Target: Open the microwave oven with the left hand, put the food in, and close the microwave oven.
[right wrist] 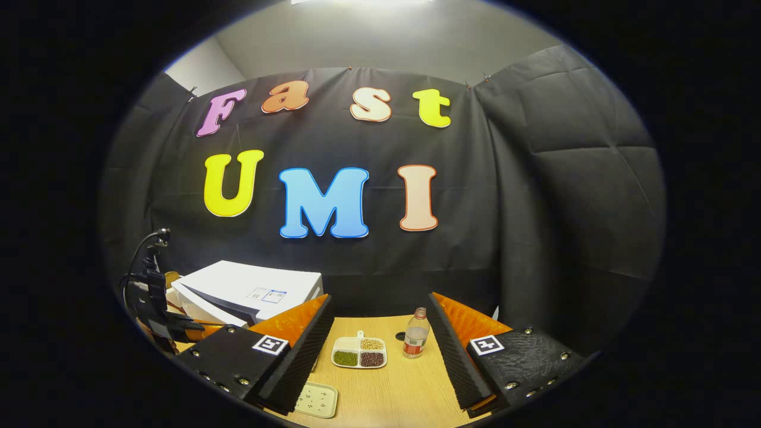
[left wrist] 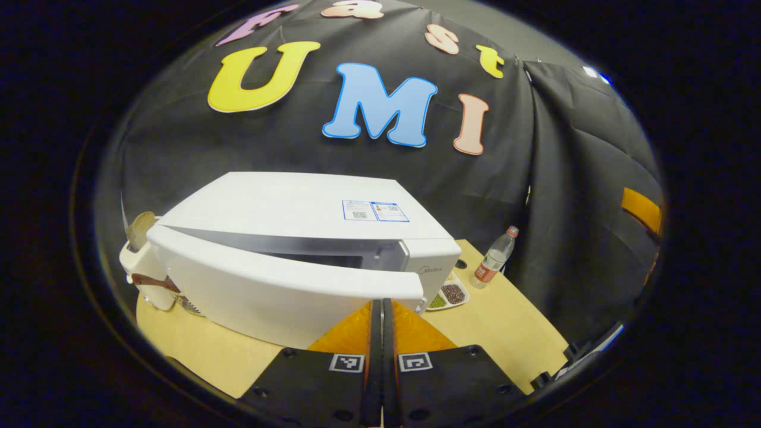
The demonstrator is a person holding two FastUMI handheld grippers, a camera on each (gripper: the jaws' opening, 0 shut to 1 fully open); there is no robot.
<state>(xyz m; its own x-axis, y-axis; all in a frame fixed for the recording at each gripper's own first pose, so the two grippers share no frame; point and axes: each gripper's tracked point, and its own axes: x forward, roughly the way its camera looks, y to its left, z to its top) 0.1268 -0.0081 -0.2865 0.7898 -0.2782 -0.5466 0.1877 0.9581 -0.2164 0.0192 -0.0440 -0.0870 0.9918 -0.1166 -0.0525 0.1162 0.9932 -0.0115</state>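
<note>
Left gripper (left wrist: 382,306) is sitting clenched, fingers pressed together with nothing between them, tips right at the free edge of the microwave door (left wrist: 279,285). Whether the tips are touching the door is hard to tell. The door is hanging slightly ajar, a dark gap showing along its top edge. The microwave (left wrist: 285,205) is a smooth white box with a sticker on its flat top, sitting on a pale wooden table (left wrist: 505,327). Behind its left corner a white holder (left wrist: 142,279) with a tan rounded thing poking out is partly hidden. The food tray (left wrist: 449,295) is peeking out past the microwave's right front corner, mostly covered by it. A clear plastic bottle (left wrist: 494,257) with a red label is standing upright beyond the tray.

Right gripper (right wrist: 377,356) is hanging released, its ribbed fingers spread wide, holding nothing. Between them on the table the food tray (right wrist: 359,352) is lying in full: white, rounded, three compartments with green, dark and tan grains. The bottle (right wrist: 416,342) is standing just beside the tray on the right. A white socket strip (right wrist: 316,399) is lying nearer, partly cut off by one finger. The microwave (right wrist: 250,291) is sitting far left, the other gripper's dark rig (right wrist: 156,297) in front of it, blurred at the rim.
</note>
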